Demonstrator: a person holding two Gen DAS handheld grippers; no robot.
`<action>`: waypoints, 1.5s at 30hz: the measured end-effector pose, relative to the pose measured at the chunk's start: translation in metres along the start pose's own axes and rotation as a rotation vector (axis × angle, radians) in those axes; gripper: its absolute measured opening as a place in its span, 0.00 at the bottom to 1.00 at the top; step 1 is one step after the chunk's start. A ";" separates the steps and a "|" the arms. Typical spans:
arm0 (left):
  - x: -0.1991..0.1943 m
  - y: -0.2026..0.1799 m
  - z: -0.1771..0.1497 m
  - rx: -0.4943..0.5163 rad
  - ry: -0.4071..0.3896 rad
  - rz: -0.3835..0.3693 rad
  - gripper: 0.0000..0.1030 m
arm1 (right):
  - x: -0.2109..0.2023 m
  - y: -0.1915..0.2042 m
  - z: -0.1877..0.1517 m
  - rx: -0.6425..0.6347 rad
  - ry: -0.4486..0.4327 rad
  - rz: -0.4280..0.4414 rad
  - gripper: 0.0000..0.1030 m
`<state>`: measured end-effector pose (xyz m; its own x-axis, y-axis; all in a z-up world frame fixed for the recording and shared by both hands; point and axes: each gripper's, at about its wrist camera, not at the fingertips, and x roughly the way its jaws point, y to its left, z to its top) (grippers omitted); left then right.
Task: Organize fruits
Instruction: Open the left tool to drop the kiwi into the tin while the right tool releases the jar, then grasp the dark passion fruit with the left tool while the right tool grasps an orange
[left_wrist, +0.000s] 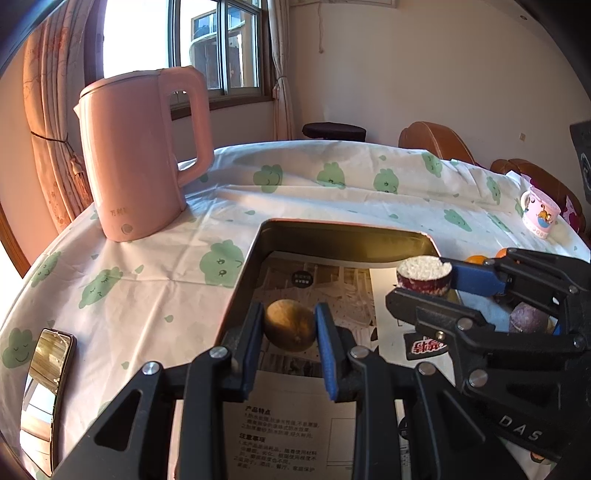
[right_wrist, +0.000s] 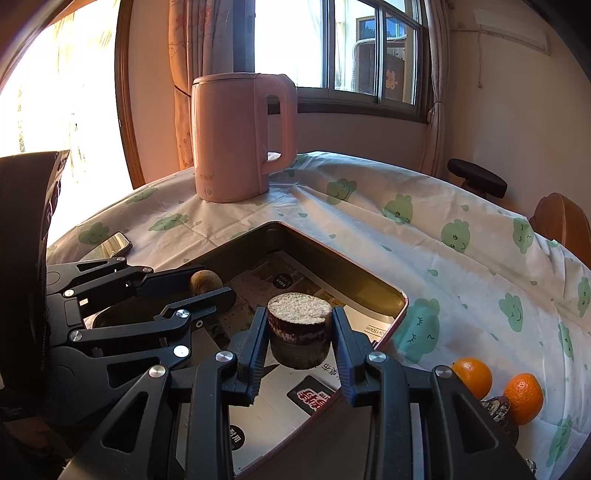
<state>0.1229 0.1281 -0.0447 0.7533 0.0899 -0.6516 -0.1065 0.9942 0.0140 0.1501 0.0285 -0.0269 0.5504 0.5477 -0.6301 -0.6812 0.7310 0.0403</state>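
Hovering above tray (left_wrist: 243, 266): left gripper (left_wrist: 290, 326) clamping kiwi (left_wrist: 290, 325), right gripper (right_wrist: 299, 332) clamping sugarcane piece (right_wrist: 299, 321).

Purple fruit (left_wrist: 526, 317) half hidden behind right claw (left_wrist: 424, 291); dark fruit (right_wrist: 498, 410) behind oranges (right_wrist: 472, 376) unidentifiable.

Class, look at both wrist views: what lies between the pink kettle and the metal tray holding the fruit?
Only bare tablecloth separates kettle from tray, clearest in the right wrist view.

White letters "DAS" stood on the right gripper's (left_wrist: 424, 291) black body. The paper sheet (left_wrist: 280, 435) in the tin (left_wrist: 236, 295) bore headings "产品特点" and "注意事项".
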 end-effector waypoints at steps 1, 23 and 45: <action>0.001 0.000 0.000 -0.001 0.005 0.000 0.29 | 0.000 -0.001 0.000 -0.001 0.004 -0.001 0.34; -0.061 -0.007 -0.020 -0.011 -0.259 0.077 0.95 | -0.086 -0.042 -0.044 0.047 -0.069 -0.111 0.64; -0.076 -0.081 -0.025 0.057 -0.257 -0.054 0.95 | -0.090 -0.059 -0.111 0.066 0.095 -0.162 0.54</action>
<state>0.0581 0.0396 -0.0155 0.8979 0.0413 -0.4383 -0.0304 0.9990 0.0320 0.0869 -0.1095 -0.0587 0.6002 0.3818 -0.7028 -0.5527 0.8332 -0.0193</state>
